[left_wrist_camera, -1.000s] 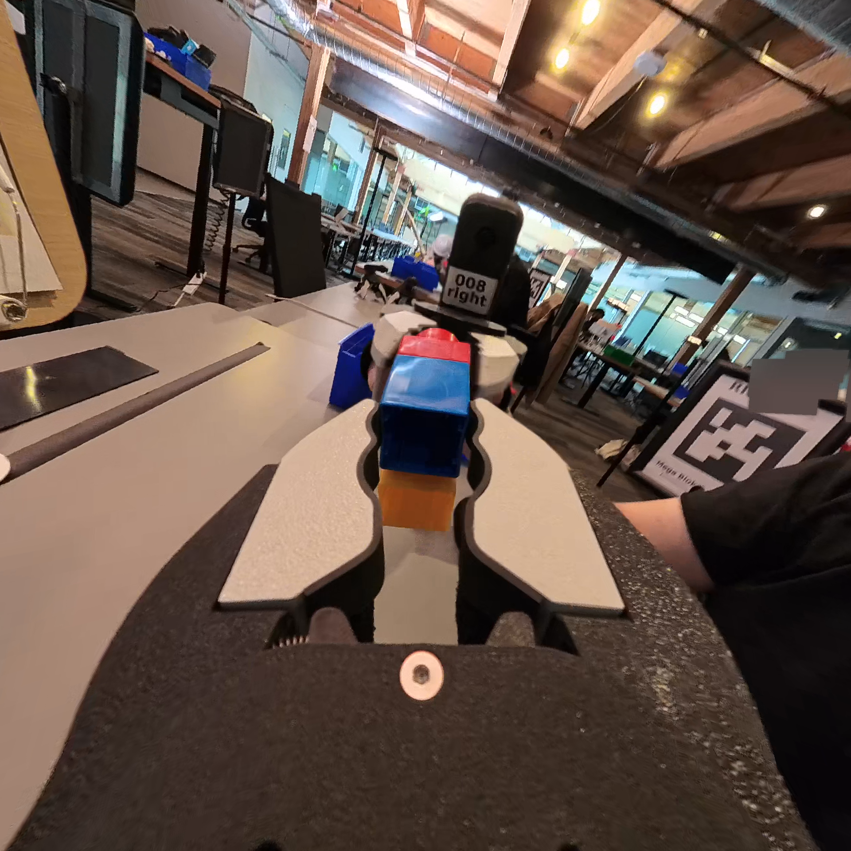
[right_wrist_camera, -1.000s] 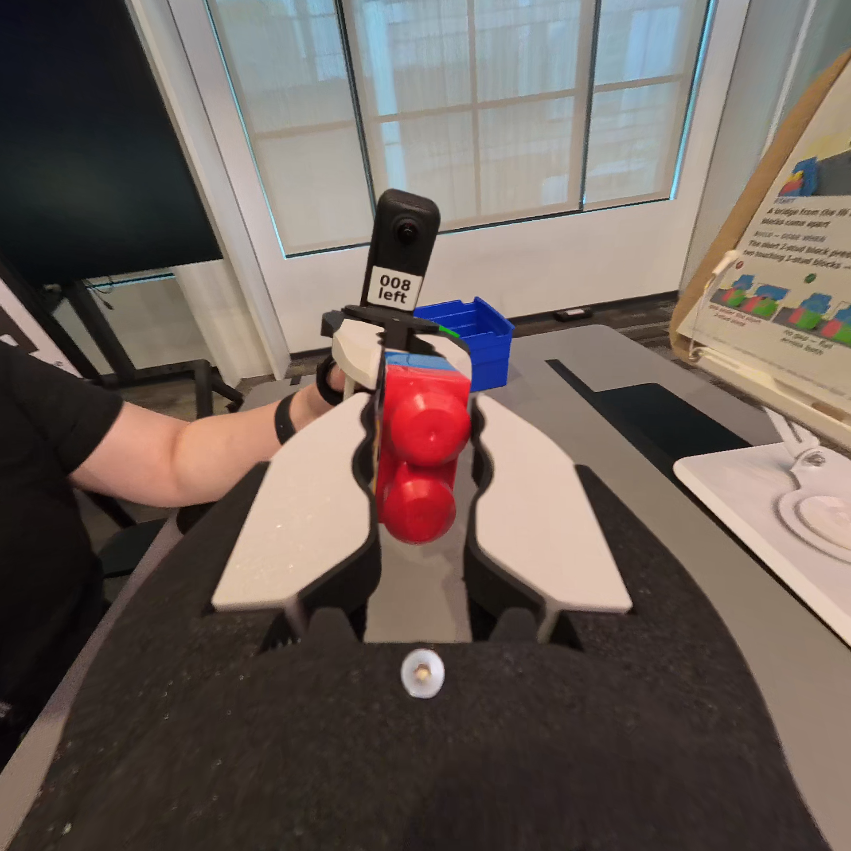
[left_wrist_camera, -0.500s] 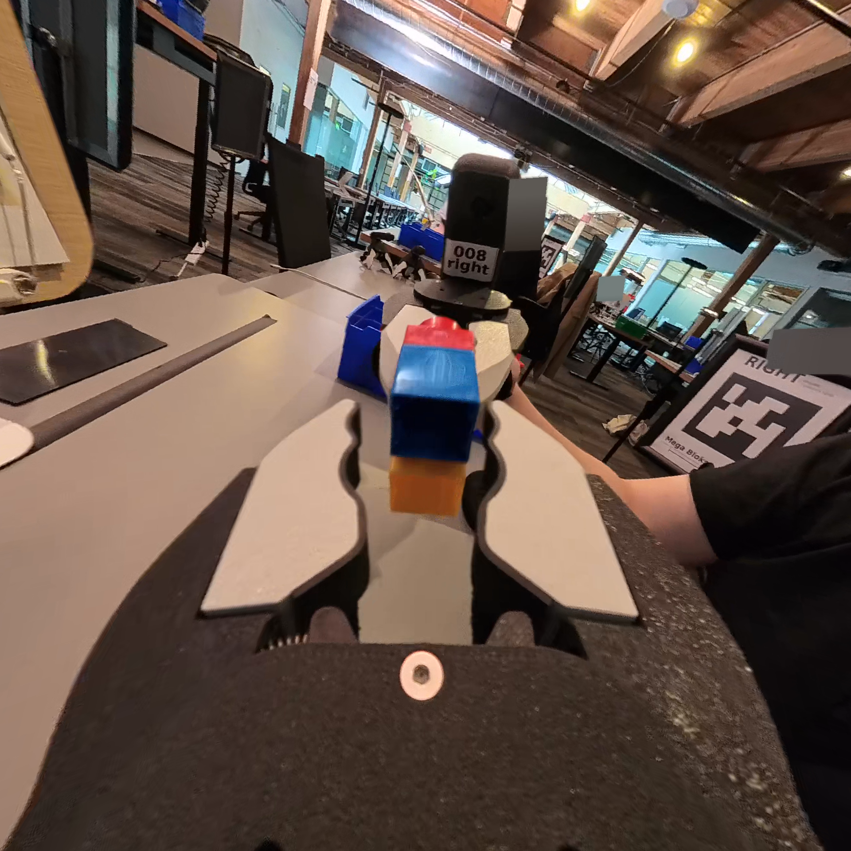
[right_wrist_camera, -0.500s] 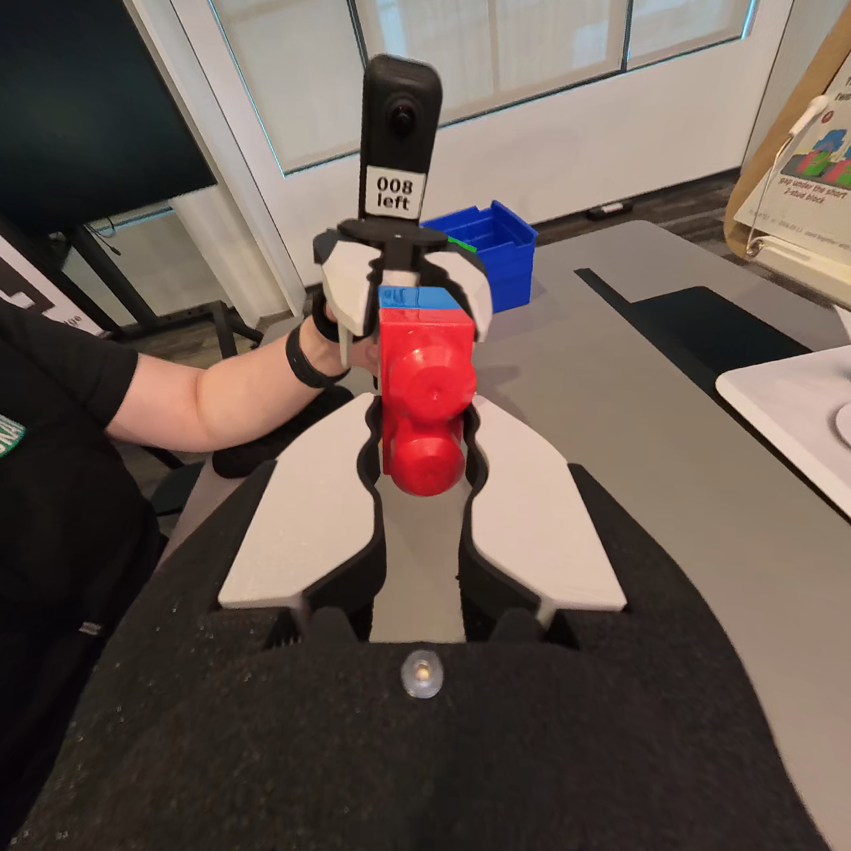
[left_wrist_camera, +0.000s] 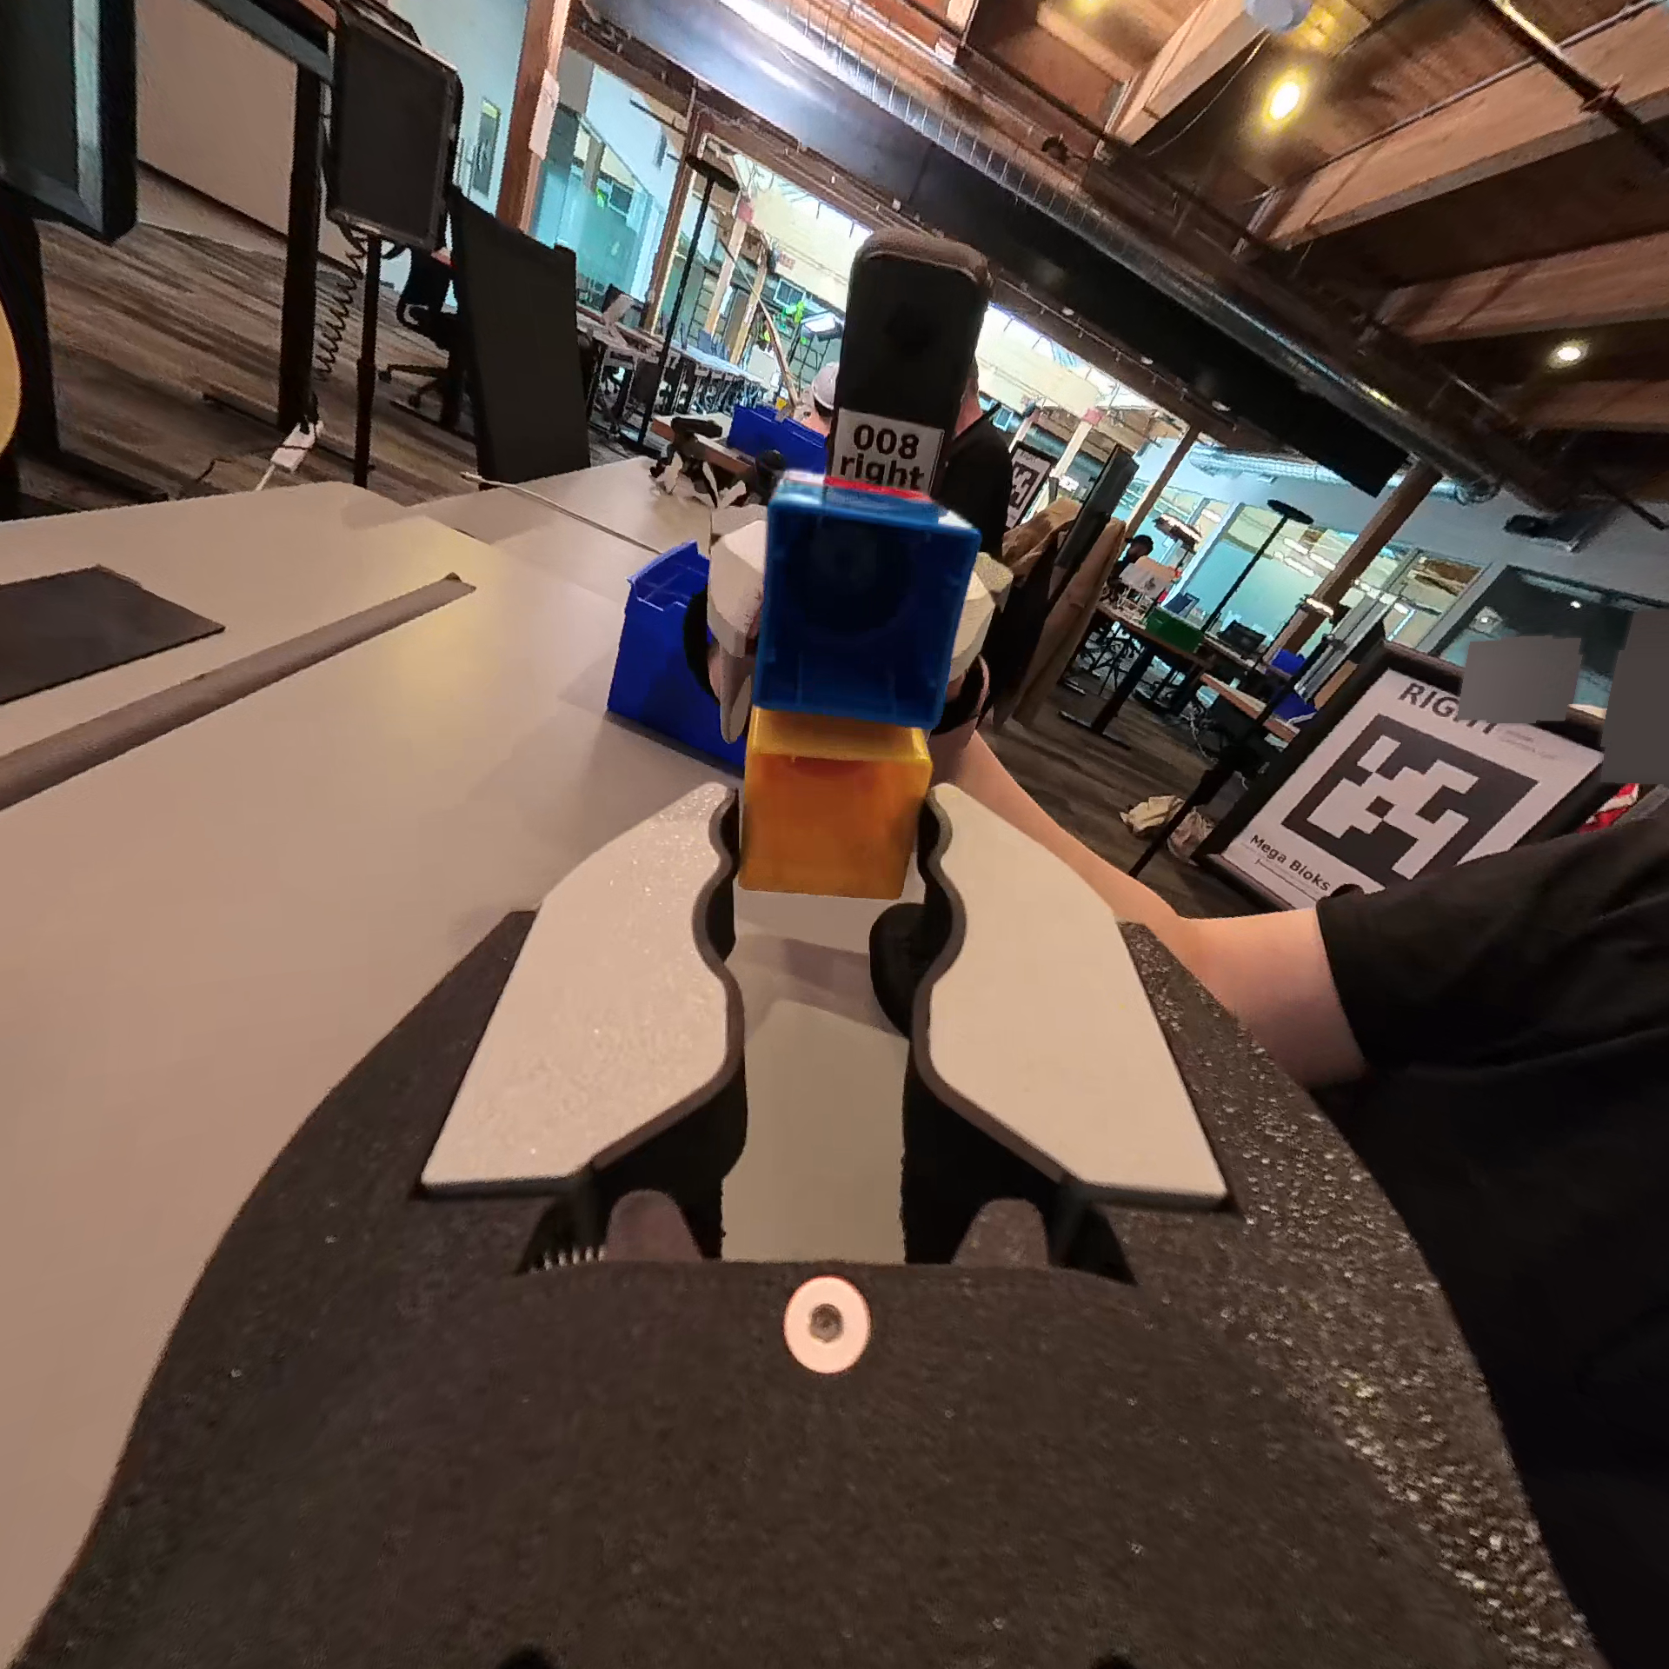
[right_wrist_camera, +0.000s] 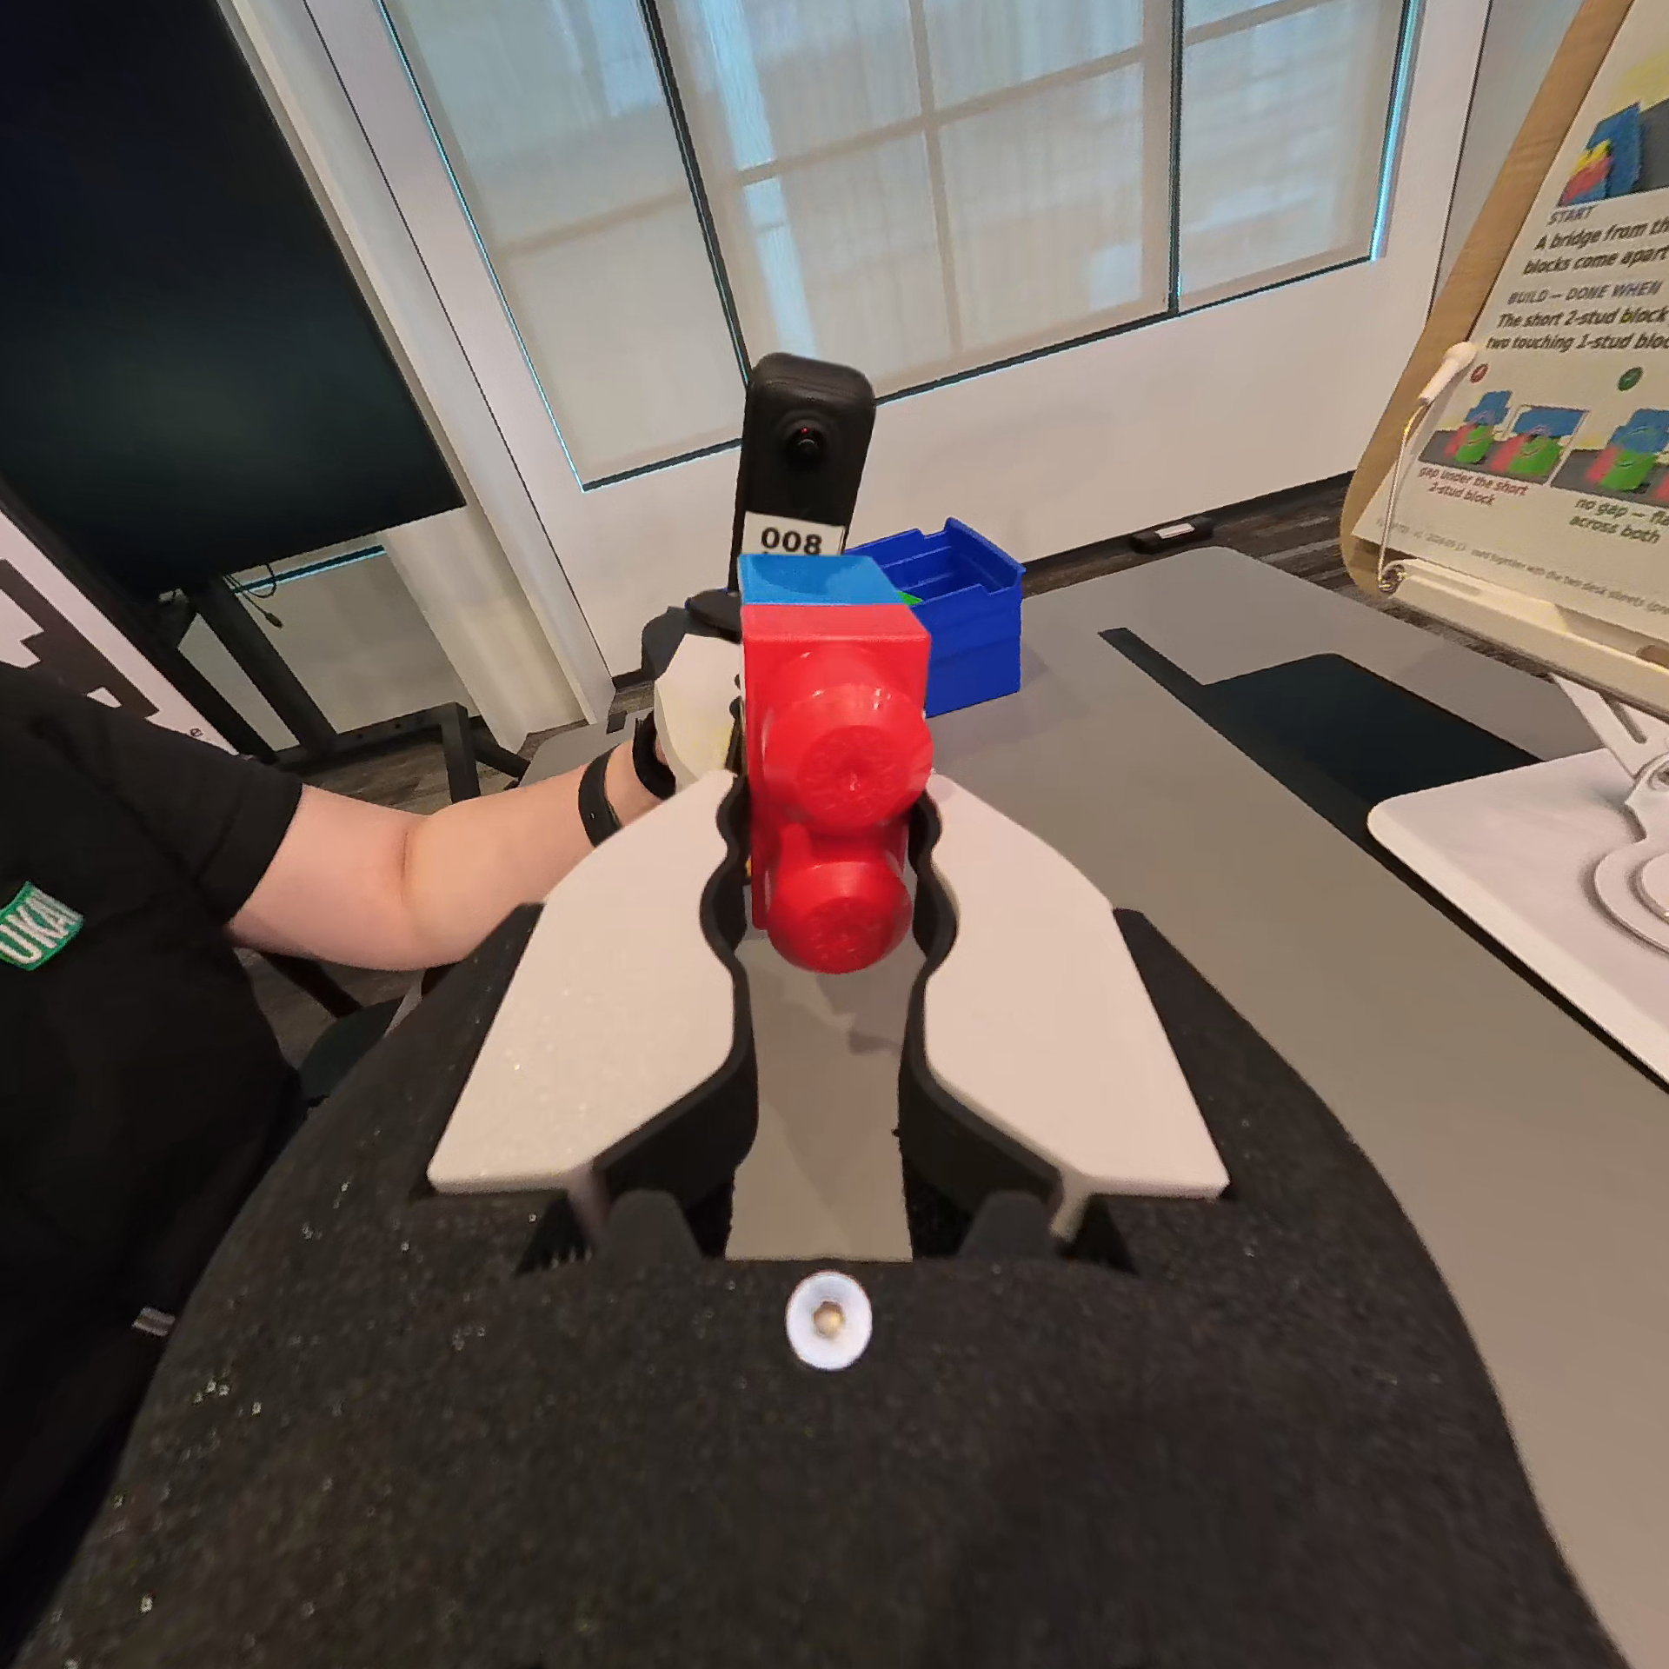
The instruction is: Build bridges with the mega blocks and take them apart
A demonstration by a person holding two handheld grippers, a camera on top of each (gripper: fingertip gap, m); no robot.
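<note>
Left gripper [left_wrist_camera: 826,813]: fingertips flank orange block [left_wrist_camera: 831,813]
Blue block [left_wrist_camera: 858,614]: atop orange
Right gripper [left_wrist_camera: 849,623]: behind blocks
Bin [left_wrist_camera: 659,650]: blue, on table [left_wrist_camera: 271,813]

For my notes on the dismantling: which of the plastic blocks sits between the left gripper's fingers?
The orange cube-shaped plastic block, lowest toward the left gripper; the blue block sits above it.

Red block [right_wrist_camera: 835,768]: I'm seeing glossy moulded plastic.
Blue block [left_wrist_camera: 862,623]: I'm seeing smooth, shiny plastic.
Orange block [left_wrist_camera: 826,817]: I'm seeing slightly translucent plastic.
Left gripper [left_wrist_camera: 826,894]: I'm seeing matt, finely grained grey plates on rough black foam.
Table [left_wrist_camera: 271,813]: I'm seeing smooth matt grey.
Bin [right_wrist_camera: 957,623]: I'm seeing glossy blue plastic.
</note>
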